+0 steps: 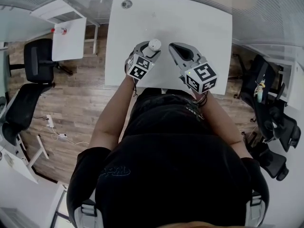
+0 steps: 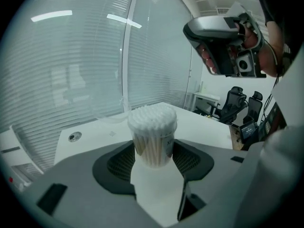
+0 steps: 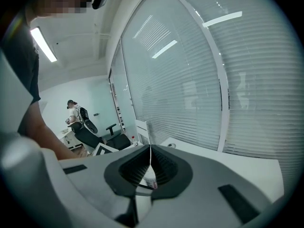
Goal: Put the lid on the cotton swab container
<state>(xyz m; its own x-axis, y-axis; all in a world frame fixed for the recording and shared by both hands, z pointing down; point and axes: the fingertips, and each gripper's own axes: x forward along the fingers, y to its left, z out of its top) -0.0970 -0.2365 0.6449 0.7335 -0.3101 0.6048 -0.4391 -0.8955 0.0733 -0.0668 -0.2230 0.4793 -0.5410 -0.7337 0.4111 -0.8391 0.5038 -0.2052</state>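
Note:
The cotton swab container (image 2: 153, 137), a clear tub packed with white-tipped swabs and with no lid on it, stands upright between the jaws of my left gripper (image 2: 154, 152), which is shut on its sides. From the head view it shows as a white disc (image 1: 154, 45) at the left gripper (image 1: 150, 50), over the white table (image 1: 190, 23). My right gripper (image 1: 173, 46) is just to its right, lifted and shut (image 3: 149, 167). A thin white sliver with pink print (image 3: 151, 177) shows in its slit; I cannot tell what it is. A faint clear round shape (image 2: 111, 114) lies beyond the container, possibly the lid.
The table holds a round cable grommet (image 1: 126, 4) at its far left corner. Glass walls with blinds stand behind it. A small white side table (image 1: 69, 37) with a red-capped item and black office chairs (image 1: 38, 58) are to the left, more chairs (image 1: 270, 122) to the right.

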